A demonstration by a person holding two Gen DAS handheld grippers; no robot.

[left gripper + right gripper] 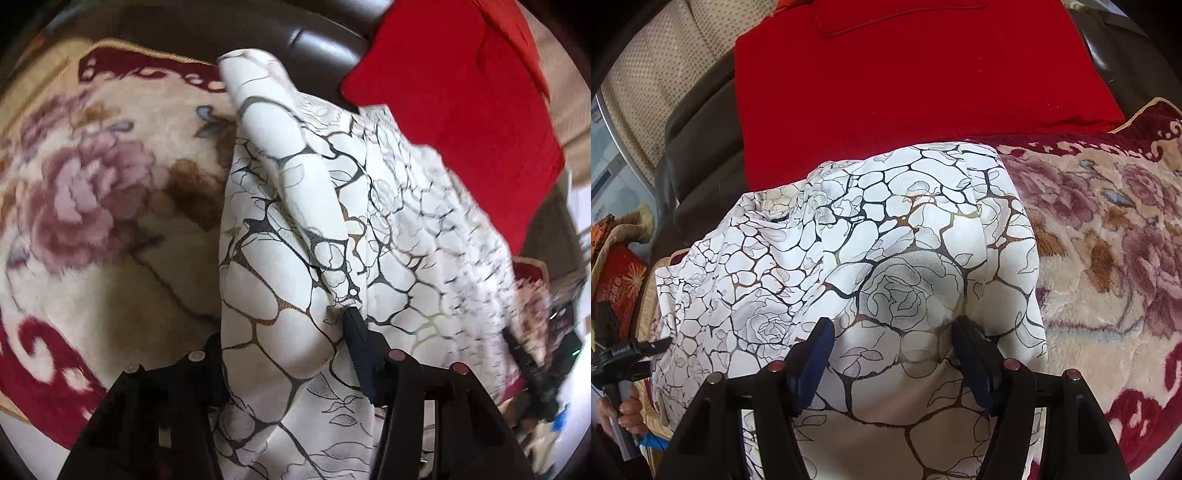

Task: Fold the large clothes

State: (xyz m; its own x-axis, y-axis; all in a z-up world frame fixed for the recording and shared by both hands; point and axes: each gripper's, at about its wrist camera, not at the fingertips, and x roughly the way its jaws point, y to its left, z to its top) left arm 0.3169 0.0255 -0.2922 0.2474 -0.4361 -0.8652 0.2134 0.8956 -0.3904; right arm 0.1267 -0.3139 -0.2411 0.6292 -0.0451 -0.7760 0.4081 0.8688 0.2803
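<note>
A white garment printed with black rose outlines [295, 192] lies spread on a floral plush blanket. In the left wrist view a raised fold of it runs down between the fingers of my left gripper [282, 328]. The cloth drapes over and hides most of the left finger, and the right fingertip [352, 321] pokes into a crease. The jaws stand apart around the fold. In the right wrist view my right gripper [892, 325] stands open, both blue-padded fingers resting on the flat garment [905, 240] near its front edge, with nothing pinched.
A red cushion [905, 81] lies just beyond the garment on a dark leather sofa [694, 155]. The floral blanket [1108, 240] spreads to the right. A person's hand [624, 410] holds a black handle at the far left.
</note>
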